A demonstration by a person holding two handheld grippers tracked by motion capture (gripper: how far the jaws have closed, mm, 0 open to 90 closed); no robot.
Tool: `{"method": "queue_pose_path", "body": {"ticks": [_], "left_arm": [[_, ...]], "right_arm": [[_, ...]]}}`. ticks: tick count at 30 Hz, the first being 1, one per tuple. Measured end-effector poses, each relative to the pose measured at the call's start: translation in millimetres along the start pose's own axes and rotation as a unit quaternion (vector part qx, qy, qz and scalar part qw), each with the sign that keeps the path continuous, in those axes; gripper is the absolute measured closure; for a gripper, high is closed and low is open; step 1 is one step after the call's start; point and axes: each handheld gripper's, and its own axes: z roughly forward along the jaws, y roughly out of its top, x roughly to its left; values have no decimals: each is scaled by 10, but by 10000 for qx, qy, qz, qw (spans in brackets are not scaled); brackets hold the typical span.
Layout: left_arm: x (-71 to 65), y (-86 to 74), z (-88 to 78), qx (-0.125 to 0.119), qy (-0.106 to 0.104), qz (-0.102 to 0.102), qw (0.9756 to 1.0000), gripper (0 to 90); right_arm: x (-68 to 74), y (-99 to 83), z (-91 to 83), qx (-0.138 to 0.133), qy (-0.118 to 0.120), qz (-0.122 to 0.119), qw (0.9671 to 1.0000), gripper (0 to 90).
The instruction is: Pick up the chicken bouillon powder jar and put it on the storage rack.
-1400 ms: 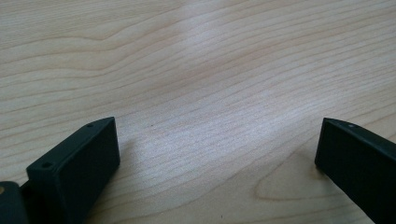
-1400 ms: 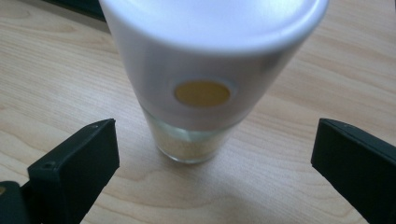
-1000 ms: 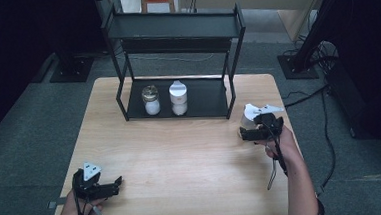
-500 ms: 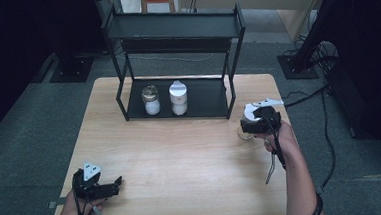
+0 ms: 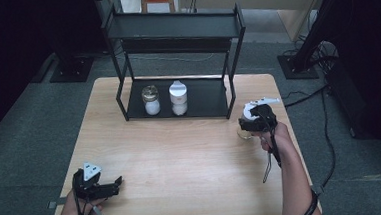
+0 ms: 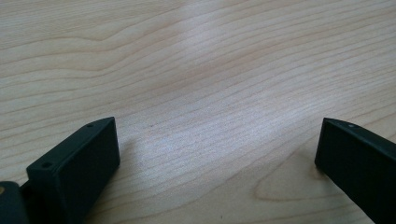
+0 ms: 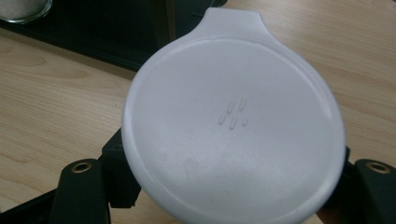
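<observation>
A jar with a white lid (image 5: pixel 249 109) stands on the wooden table (image 5: pixel 181 158) at its right side, just off the rack's right leg. My right gripper (image 5: pixel 248 124) comes at it from the near side and is shut on the jar's body under the lid. Its jaws have just been closing with the jar between them. In the right gripper view the white lid (image 7: pixel 233 126) hides the glass, and the black jaws show low on either side. My left gripper (image 5: pixel 114 184) rests open at the table's near left corner, its fingers (image 6: pixel 74 163) wide apart over bare wood.
A black two-tier rack (image 5: pixel 174 33) stands at the back of the table. Its lower shelf carries a jar with a metal lid (image 5: pixel 151 101) and a jar with a white cap (image 5: pixel 178 98). Cables lie on the floor at the right.
The right gripper has edged forward and left onto the white-lidded jar, and its jaws have gone from wide open to closed on it. The left gripper has stayed put.
</observation>
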Motion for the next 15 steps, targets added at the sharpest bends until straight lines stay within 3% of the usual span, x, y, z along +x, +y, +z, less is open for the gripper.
{"method": "queue_pose_path", "body": {"ticks": [8, 15], "left_arm": [[-5, -1, 0, -7, 15, -21, 10000, 0], [-4, -1, 0, -4, 16, -19, 10000, 0]], "right_arm": [[18, 23, -2, 61, 6, -23, 10000, 300], [123, 71, -50, -5, 43, -130, 9999, 300]]}}
